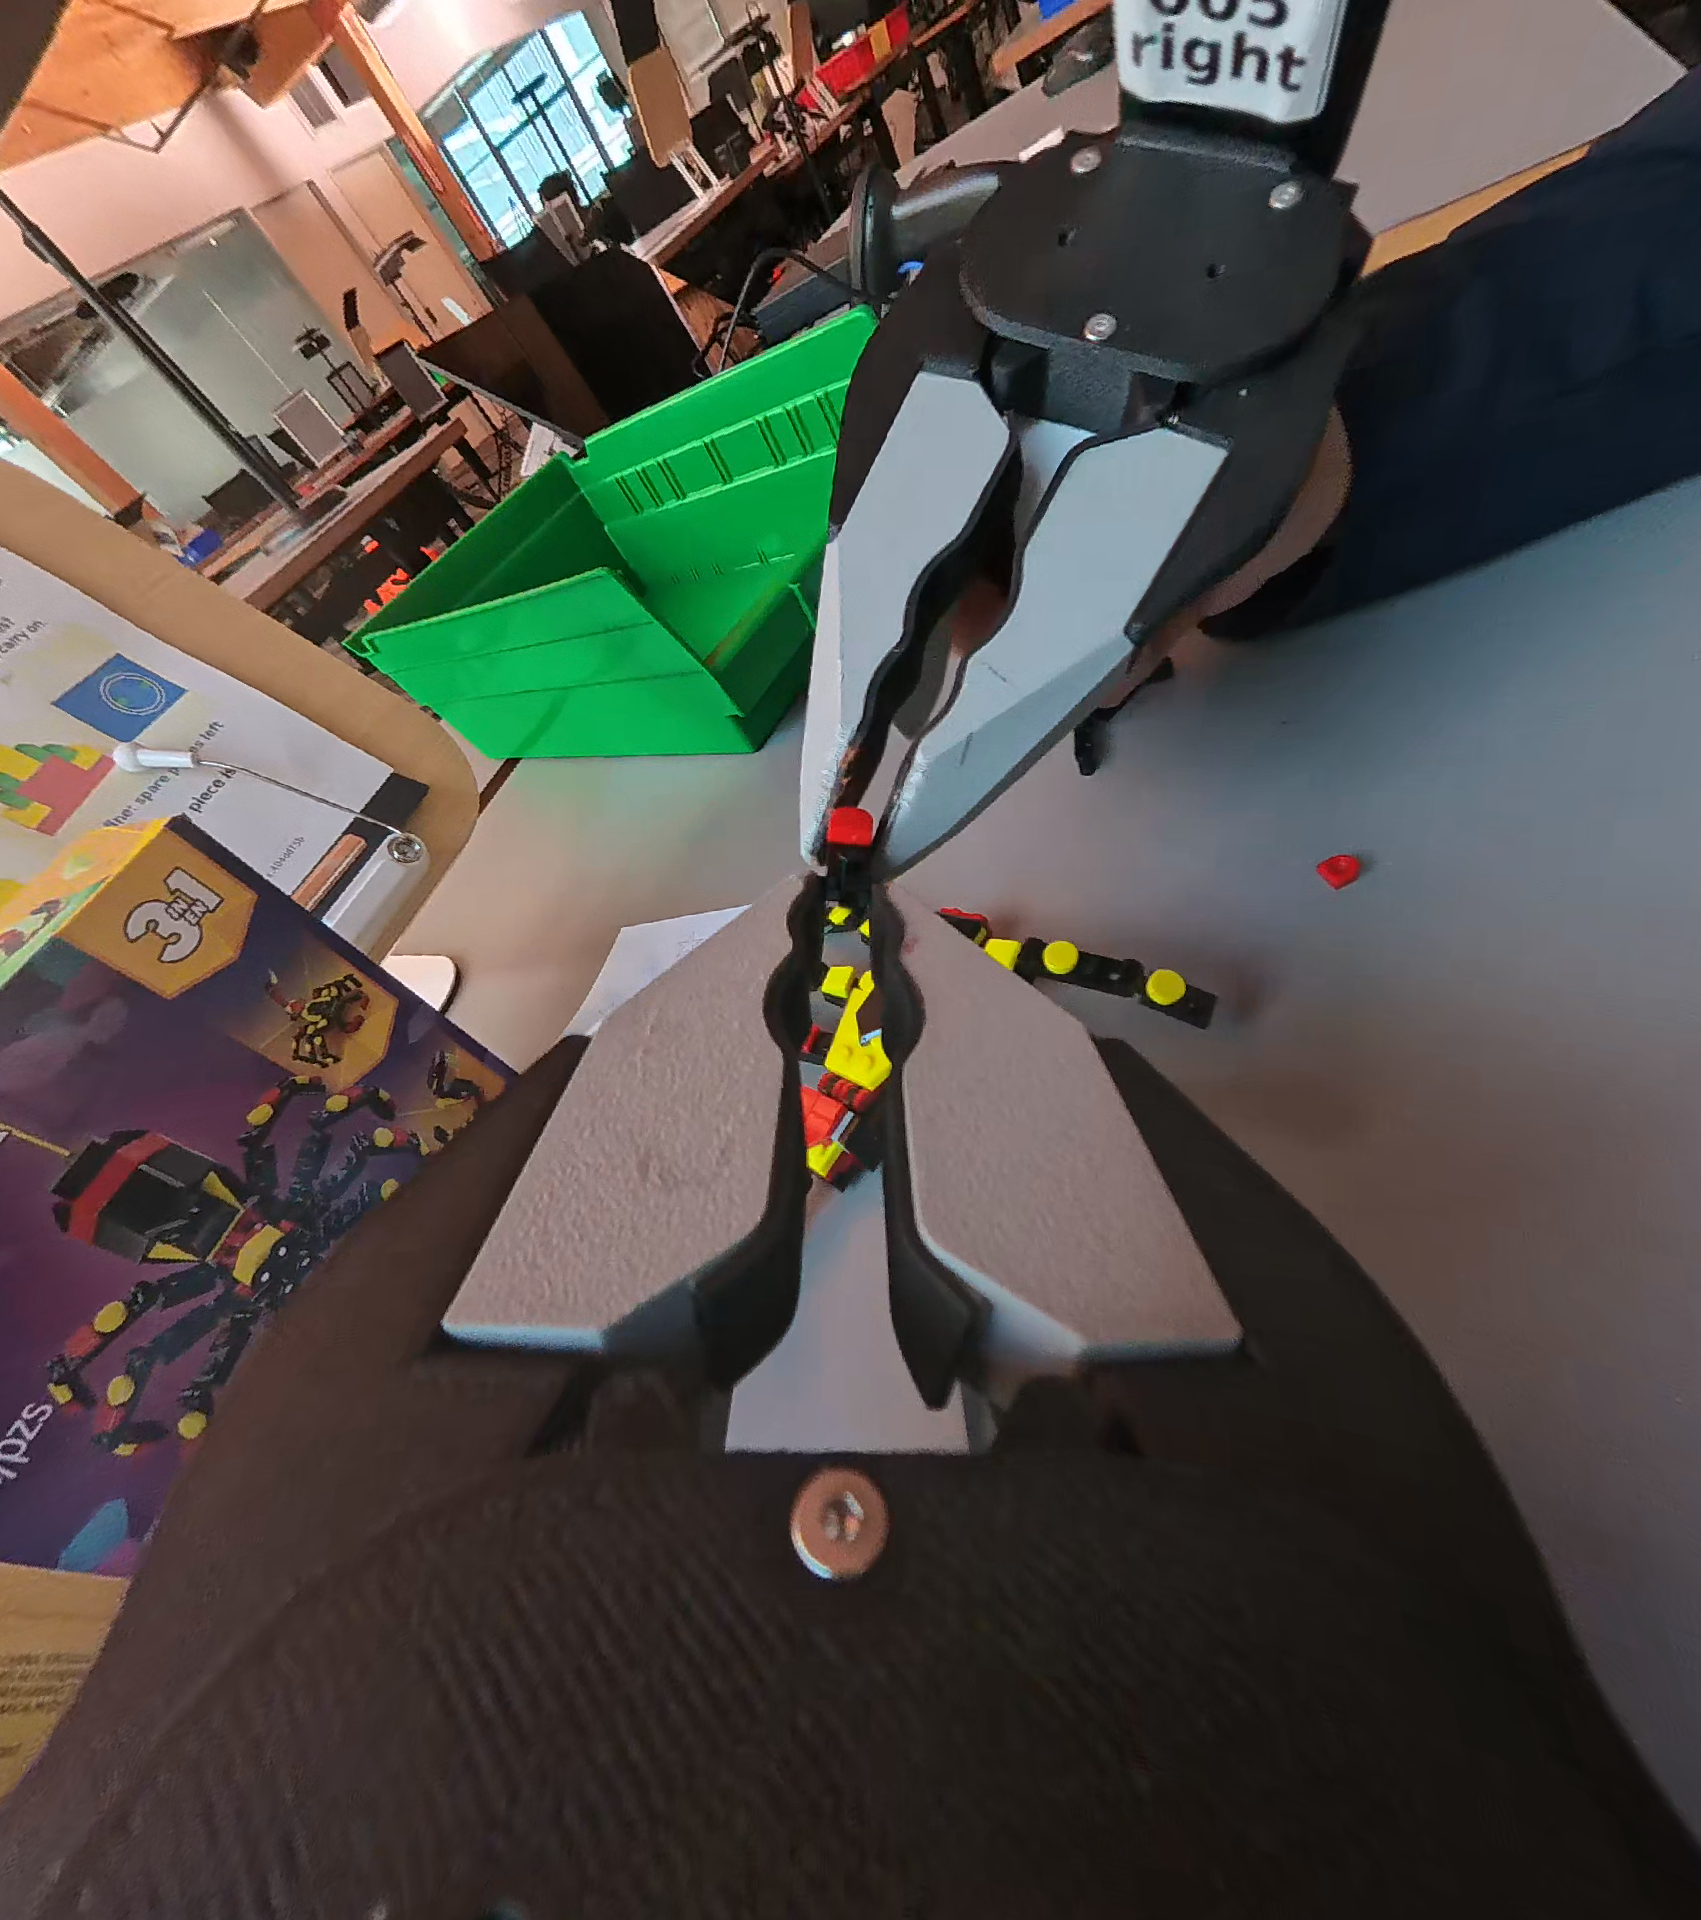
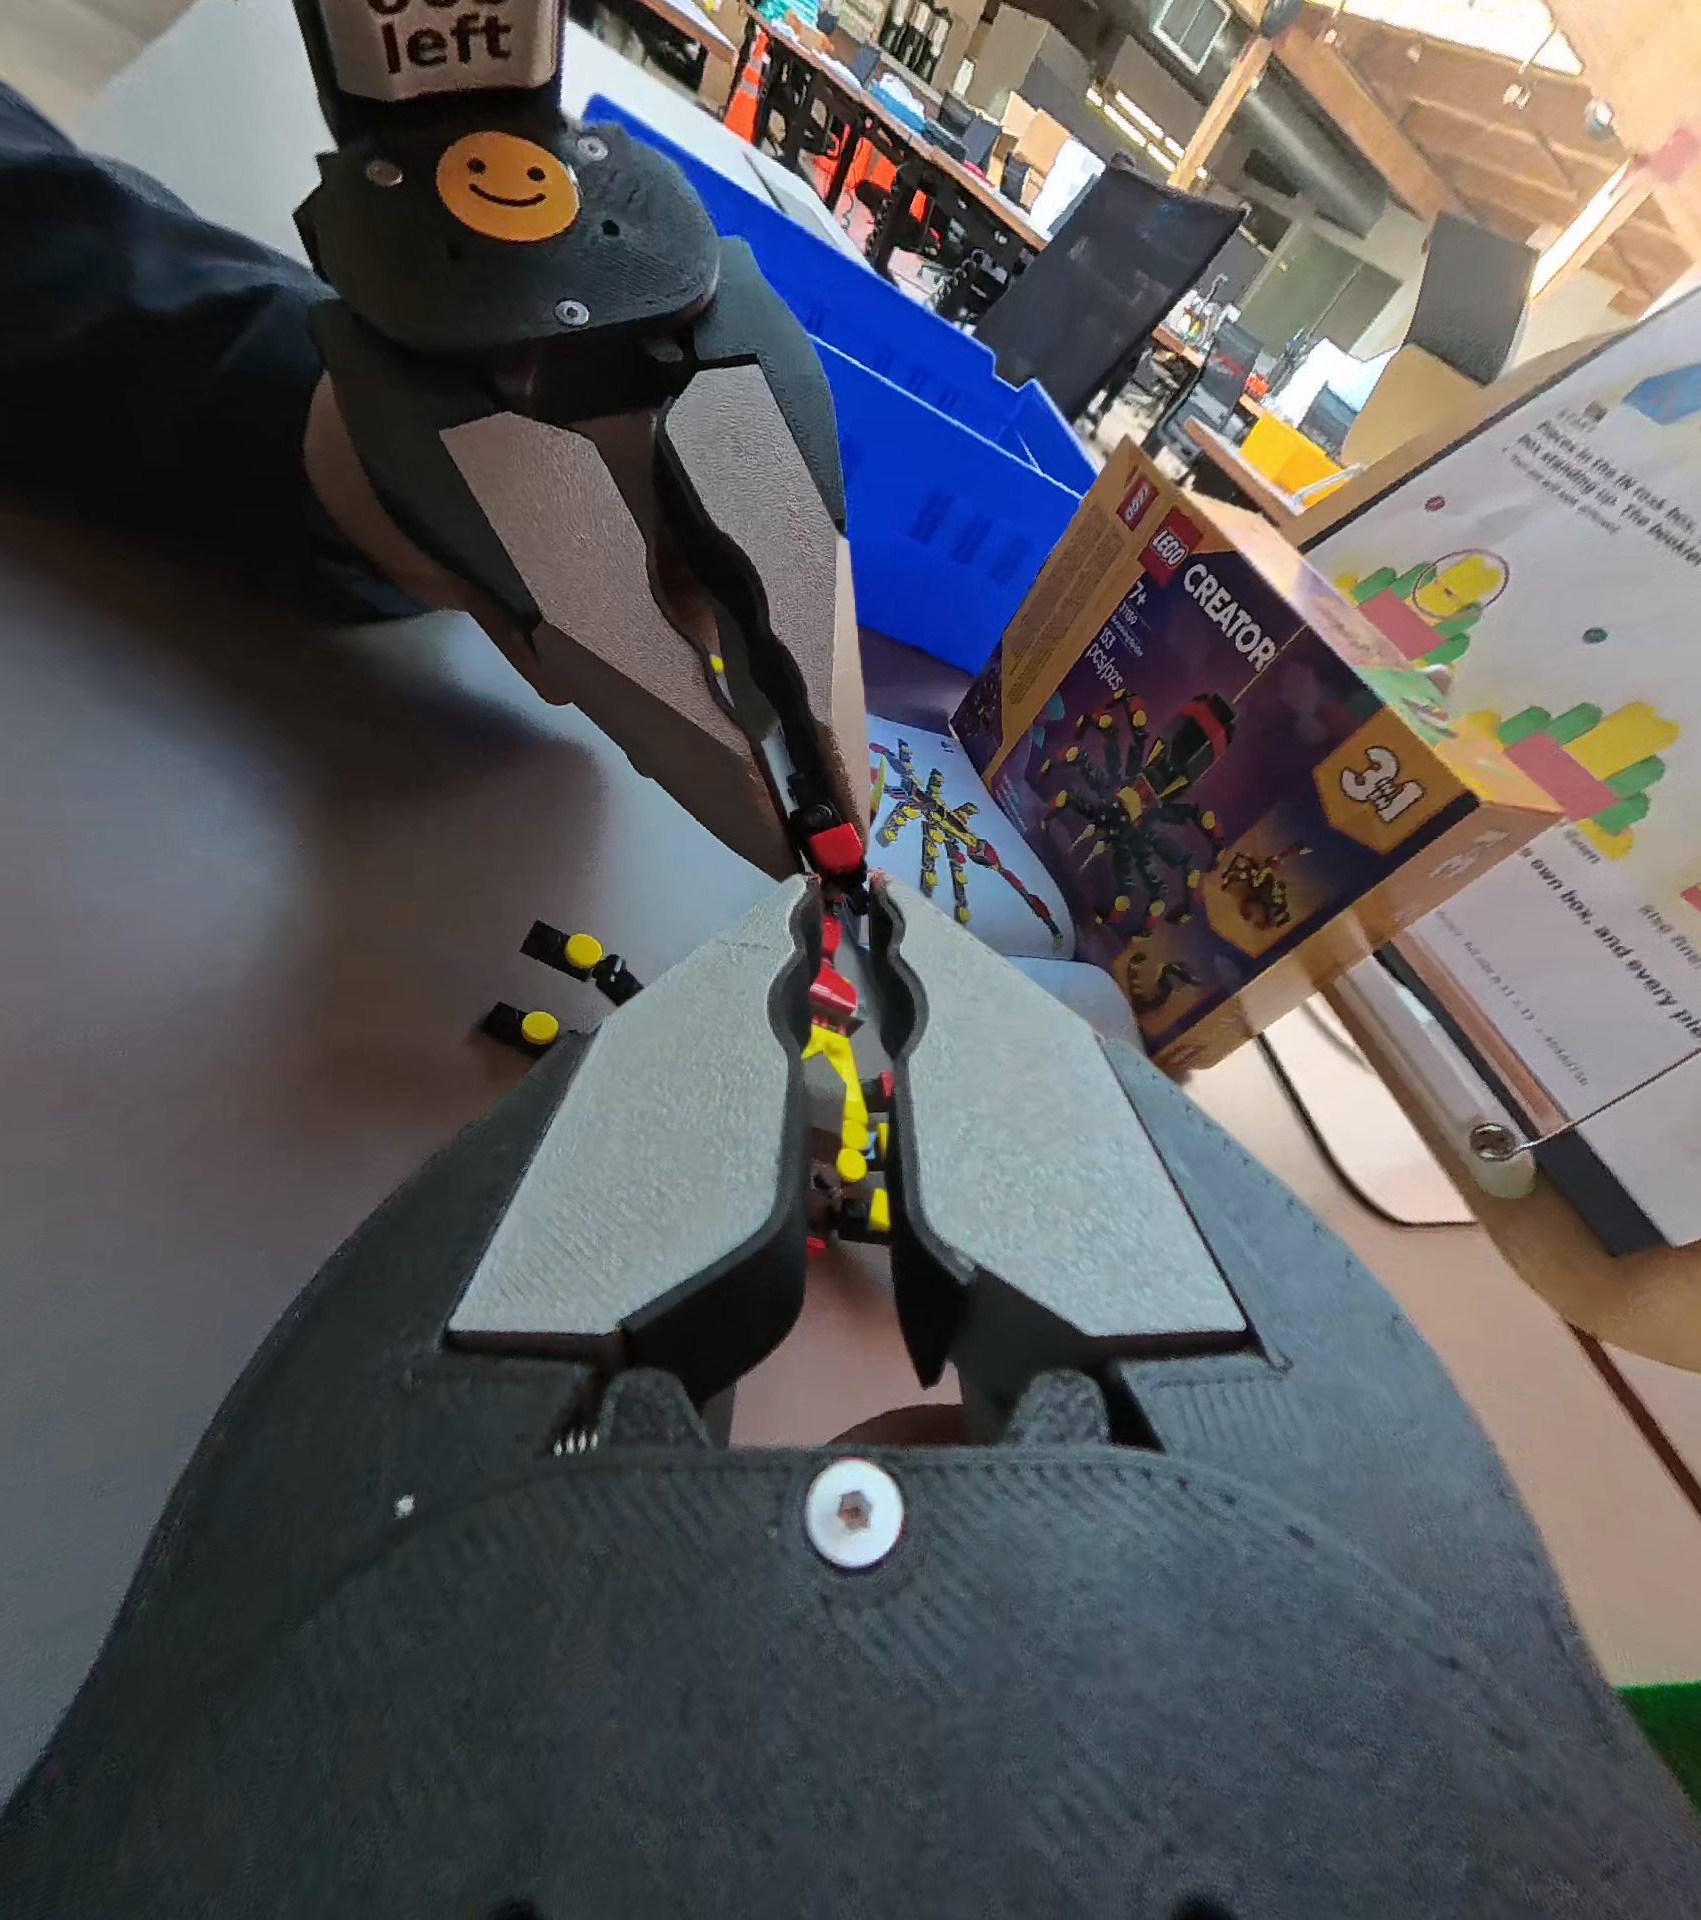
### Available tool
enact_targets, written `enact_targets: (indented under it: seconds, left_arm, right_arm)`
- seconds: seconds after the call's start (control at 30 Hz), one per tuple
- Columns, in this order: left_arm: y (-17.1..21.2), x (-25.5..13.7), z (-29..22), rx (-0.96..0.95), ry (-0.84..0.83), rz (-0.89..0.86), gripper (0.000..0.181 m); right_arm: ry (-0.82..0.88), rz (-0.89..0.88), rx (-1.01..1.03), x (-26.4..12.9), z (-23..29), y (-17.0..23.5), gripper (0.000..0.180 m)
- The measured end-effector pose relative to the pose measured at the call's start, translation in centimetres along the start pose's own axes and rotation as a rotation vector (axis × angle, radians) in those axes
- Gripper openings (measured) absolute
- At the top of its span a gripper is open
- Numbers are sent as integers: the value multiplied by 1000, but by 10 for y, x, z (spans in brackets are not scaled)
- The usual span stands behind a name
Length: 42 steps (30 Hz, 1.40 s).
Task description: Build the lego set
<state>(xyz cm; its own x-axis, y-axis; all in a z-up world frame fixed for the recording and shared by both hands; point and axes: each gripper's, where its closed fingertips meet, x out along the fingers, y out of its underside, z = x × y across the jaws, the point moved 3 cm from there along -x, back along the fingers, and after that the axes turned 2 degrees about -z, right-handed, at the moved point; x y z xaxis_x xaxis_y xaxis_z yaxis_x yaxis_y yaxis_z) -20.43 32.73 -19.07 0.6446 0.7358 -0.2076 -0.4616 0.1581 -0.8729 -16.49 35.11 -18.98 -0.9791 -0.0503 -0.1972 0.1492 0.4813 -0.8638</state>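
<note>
My left gripper [image 1: 841, 888] and my right gripper [image 2: 841, 891] meet tip to tip just above the grey table. Both are shut on a small red and black lego piece [image 1: 848, 828], which also shows in the right wrist view [image 2: 833, 840]. I cannot tell which part each gripper holds. The right gripper [image 1: 851, 831] comes in from above in the left wrist view, and the left gripper [image 2: 830, 847] does so in the right wrist view. A part-built red, yellow and black model [image 1: 851, 1049] lies on the table under the fingers, mostly hidden by them [image 2: 841, 1091].
Black leg strips with yellow studs [image 1: 1085, 966] [image 2: 571, 956] and a loose red piece [image 1: 1336, 869] lie on the table. A green bin [image 1: 617, 623], a blue bin [image 2: 908, 416], the set's box [image 2: 1220, 779], a booklet [image 2: 939, 831] and a board with a sheet [image 2: 1604, 779] stand around. The tips of both grippers are at nearly the same place.
</note>
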Motion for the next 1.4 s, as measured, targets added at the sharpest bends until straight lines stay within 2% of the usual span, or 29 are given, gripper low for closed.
enact_targets:
  seconds: [0.23,0.63,1.4]
  left_arm:
    - [-2,-2,4,-55,5,-32,5]
    - [2,-3,7,-84,6,-20,0]
    - [2,-2,10,-223,20,-40,4]
  right_arm:
    - [-72,-30,208,-1,-3,-1,4]
    - [-37,1,201,-1,-6,4,4]
    - [-24,17,173,0,-6,5,4]
